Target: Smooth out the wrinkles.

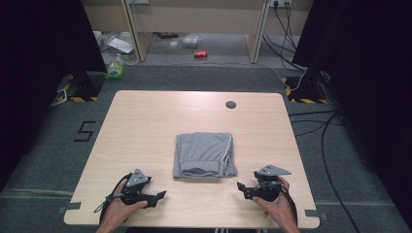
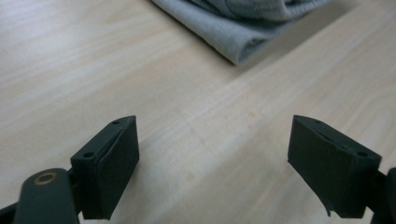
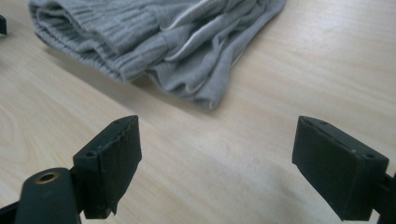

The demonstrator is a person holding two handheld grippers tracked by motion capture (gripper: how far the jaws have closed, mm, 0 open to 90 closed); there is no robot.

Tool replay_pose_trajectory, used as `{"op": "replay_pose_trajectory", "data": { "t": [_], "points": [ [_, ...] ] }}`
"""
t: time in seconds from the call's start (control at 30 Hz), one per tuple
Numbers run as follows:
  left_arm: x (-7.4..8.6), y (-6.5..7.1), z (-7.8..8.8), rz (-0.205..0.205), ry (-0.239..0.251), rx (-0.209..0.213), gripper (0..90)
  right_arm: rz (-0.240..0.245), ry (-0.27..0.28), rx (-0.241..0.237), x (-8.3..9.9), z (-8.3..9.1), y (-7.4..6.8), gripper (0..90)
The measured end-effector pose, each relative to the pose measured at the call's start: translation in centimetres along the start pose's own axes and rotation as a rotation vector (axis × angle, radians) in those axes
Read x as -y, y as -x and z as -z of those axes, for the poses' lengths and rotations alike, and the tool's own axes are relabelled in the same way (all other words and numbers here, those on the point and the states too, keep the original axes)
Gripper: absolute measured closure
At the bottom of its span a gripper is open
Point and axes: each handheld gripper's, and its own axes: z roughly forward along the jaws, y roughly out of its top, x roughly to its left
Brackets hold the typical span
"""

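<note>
— Carrying surface?
— Pale wood-grain worktop [image 1: 145,131], rounded corners, standing on grey carpeted floor [image 1: 43,160].
— Lying on it?
— Folded grey garment [image 1: 205,154], knit, with ribbed band at the near edge and thin white piping along one side; near the middle, slightly toward the near edge. Flat against the wood in both gripper views.
— Anything else?
— Small dark round disc [image 1: 231,104] near the far edge, well apart from the garment.

A folded garment [image 1: 205,155] lies mid-table [image 1: 145,126], between left gripper [image 1: 158,196] and right gripper [image 1: 241,188].
</note>
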Motion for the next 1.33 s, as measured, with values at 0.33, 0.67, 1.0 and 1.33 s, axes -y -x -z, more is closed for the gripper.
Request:
{"op": "replay_pose_trajectory", "data": {
  "t": [0.33,0.67,1.0,1.33],
  "points": [
    [0.7,0.8,0.3,-0.067,-0.009,-0.059,13.8,0.007,-0.085,0.038,1.6,-0.1,-0.6,16.2],
    [0.7,0.9,0.2,-0.062,-0.012,-0.059,11.9,0.121,-0.152,0.114,1.8,-0.3,-1.8,14.6],
    [0.7,0.9,0.2,-0.062,-0.012,-0.059,11.8,0.124,-0.149,0.109,1.8,-0.4,-1.7,14.1],
    [0.7,0.9,0.2,-0.061,-0.012,-0.059,11.8,0.125,-0.147,0.107,1.8,-0.4,-1.7,13.9]
  ]
}}
